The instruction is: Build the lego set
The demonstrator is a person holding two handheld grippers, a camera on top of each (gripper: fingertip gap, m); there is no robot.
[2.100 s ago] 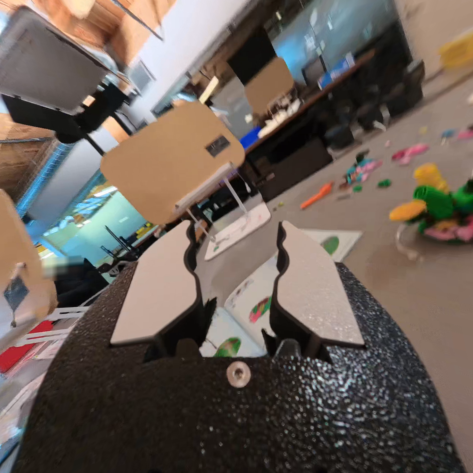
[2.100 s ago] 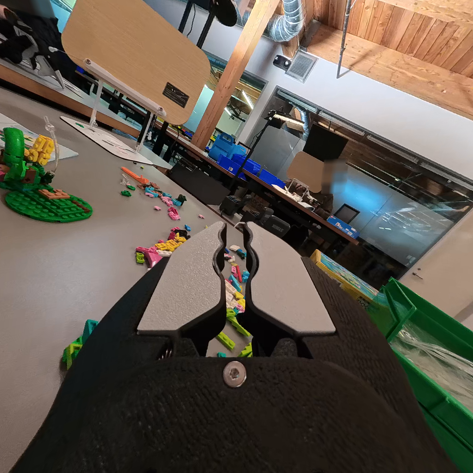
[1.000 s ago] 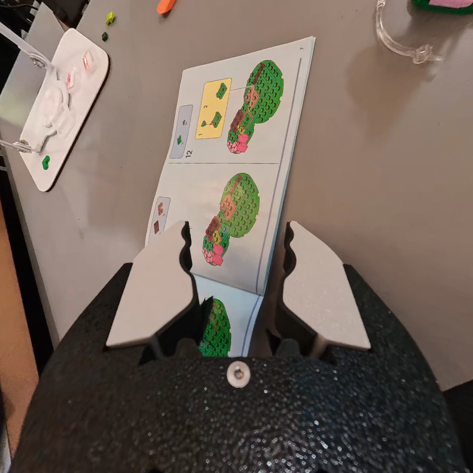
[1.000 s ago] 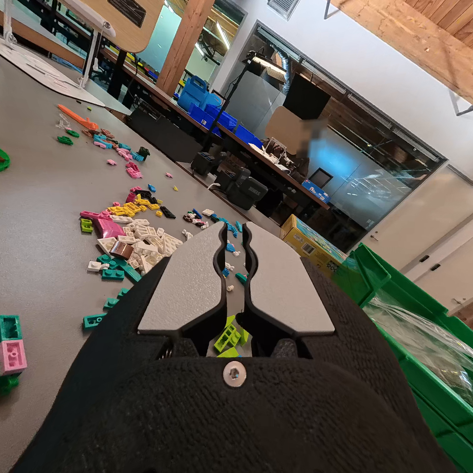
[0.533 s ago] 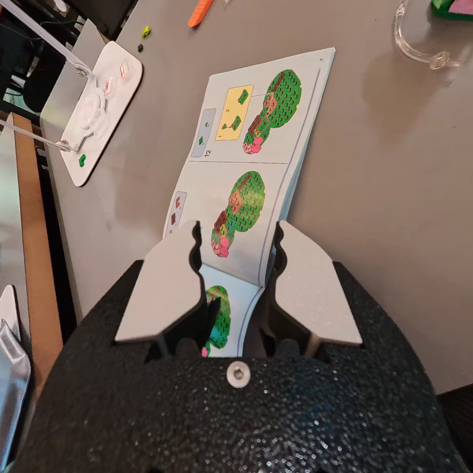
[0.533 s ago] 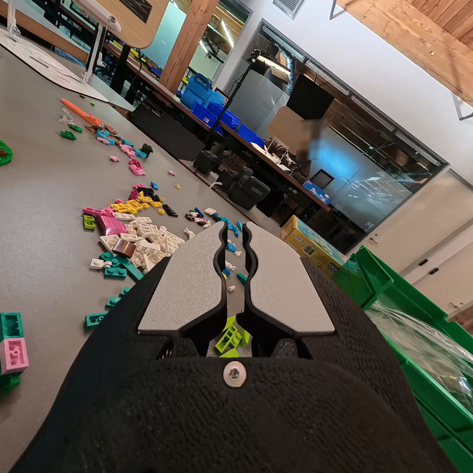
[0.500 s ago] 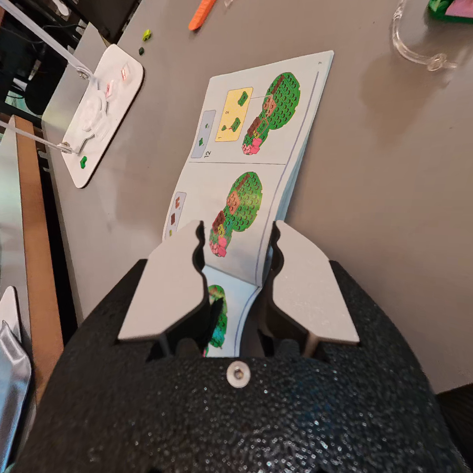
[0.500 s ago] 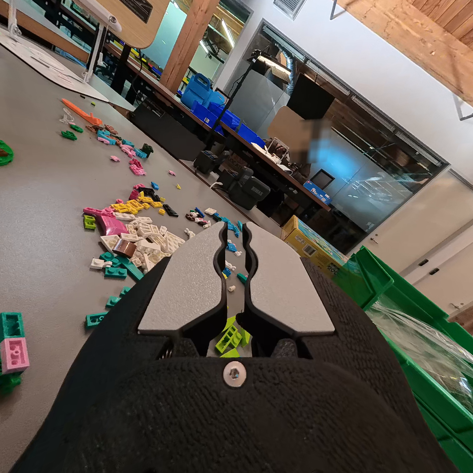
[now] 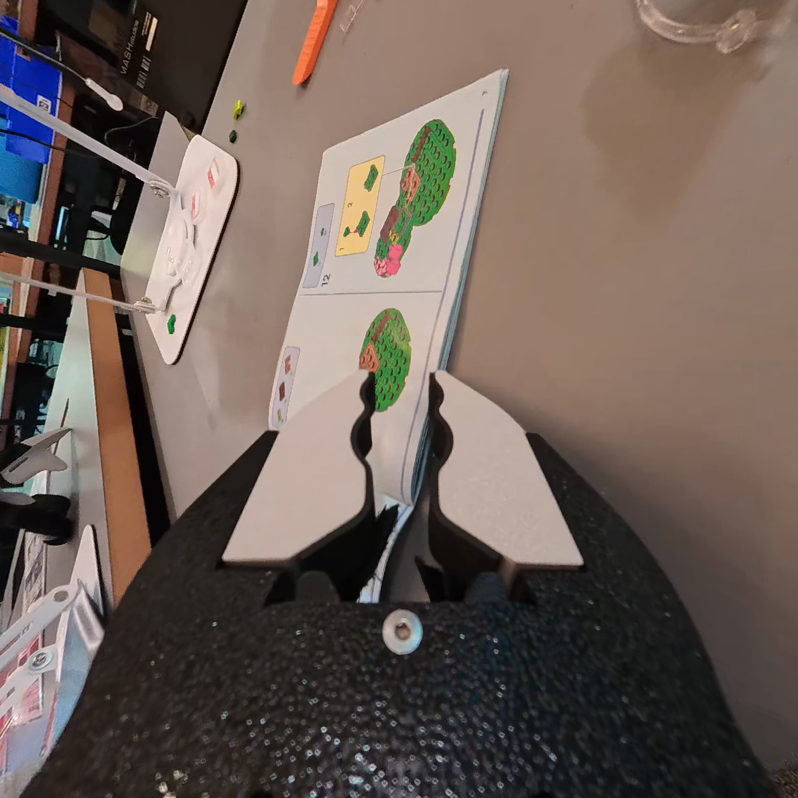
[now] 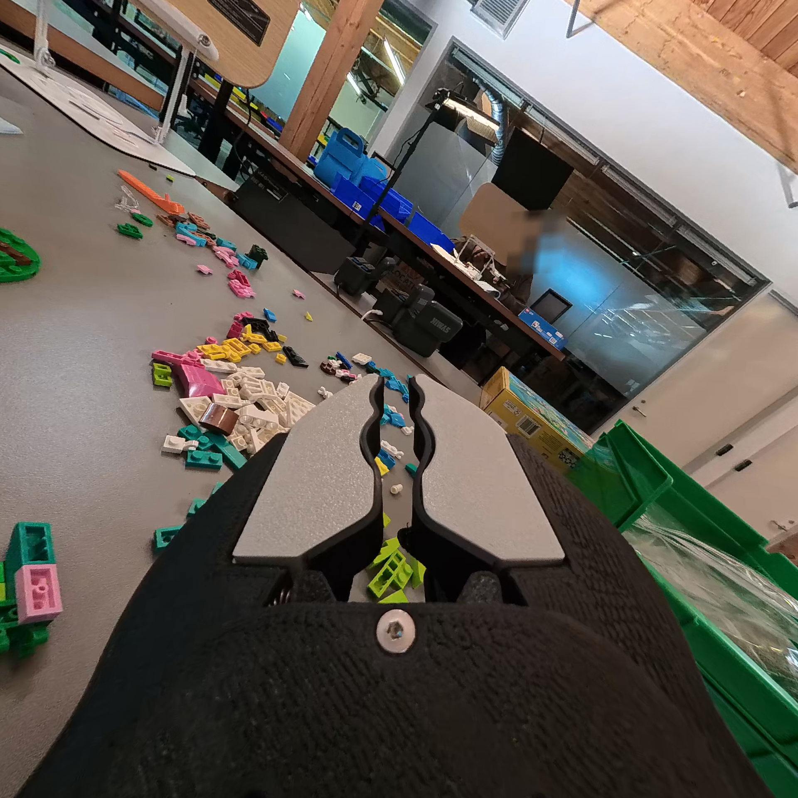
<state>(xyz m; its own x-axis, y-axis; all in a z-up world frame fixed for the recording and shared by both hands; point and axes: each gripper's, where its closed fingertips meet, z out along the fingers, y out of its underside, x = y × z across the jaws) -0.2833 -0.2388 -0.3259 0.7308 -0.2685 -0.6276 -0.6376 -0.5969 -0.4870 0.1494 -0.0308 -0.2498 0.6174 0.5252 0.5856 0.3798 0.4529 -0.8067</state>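
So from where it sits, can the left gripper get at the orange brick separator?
Probably yes. The left gripper straddles the instruction booklet's edge; beyond it only bare table leads to the orange brick separator.

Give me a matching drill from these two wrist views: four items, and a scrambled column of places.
Items:
1. instruction booklet
2. orange brick separator
3. lime green bricks
4. green bin

Places:
A. on the table just beneath the base of the right tongs
B. off the table edge, to the right of the right tongs
C. lying open on the grey table, its right edge between the fingers of the left tongs
D. on the table beyond the booklet's far end

Pairs: 1-C, 2-D, 3-A, 4-B
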